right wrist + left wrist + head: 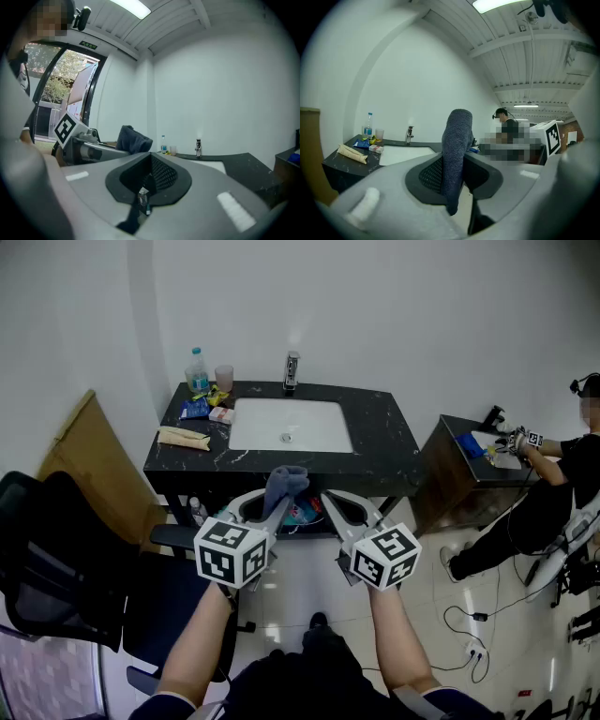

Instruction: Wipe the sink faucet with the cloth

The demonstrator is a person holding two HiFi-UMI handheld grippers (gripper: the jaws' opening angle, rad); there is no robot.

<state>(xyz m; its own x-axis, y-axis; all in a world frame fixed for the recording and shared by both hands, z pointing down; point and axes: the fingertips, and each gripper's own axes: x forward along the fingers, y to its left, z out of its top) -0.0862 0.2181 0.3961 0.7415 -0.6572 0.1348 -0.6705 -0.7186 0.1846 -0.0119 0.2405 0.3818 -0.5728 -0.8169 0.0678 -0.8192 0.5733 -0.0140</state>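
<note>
The dark blue cloth (286,482) is clamped in the left hand-held gripper (278,507), just below the centre of the head view. The right hand-held gripper (330,502) is closed on nothing. The faucet (292,371) stands at upper centre on the desk (394,442), well apart from both. The cloth looks soft, light and floppy. Gripped near its middle, its bunched free top should do the wiping.

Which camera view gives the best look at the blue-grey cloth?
The left gripper view: the cloth stands upright at centre, pinched between the jaws of the left hand-held gripper. The head view shows it smaller, from above, at that gripper's tip. The right gripper view shows it bunched at the left.
</note>
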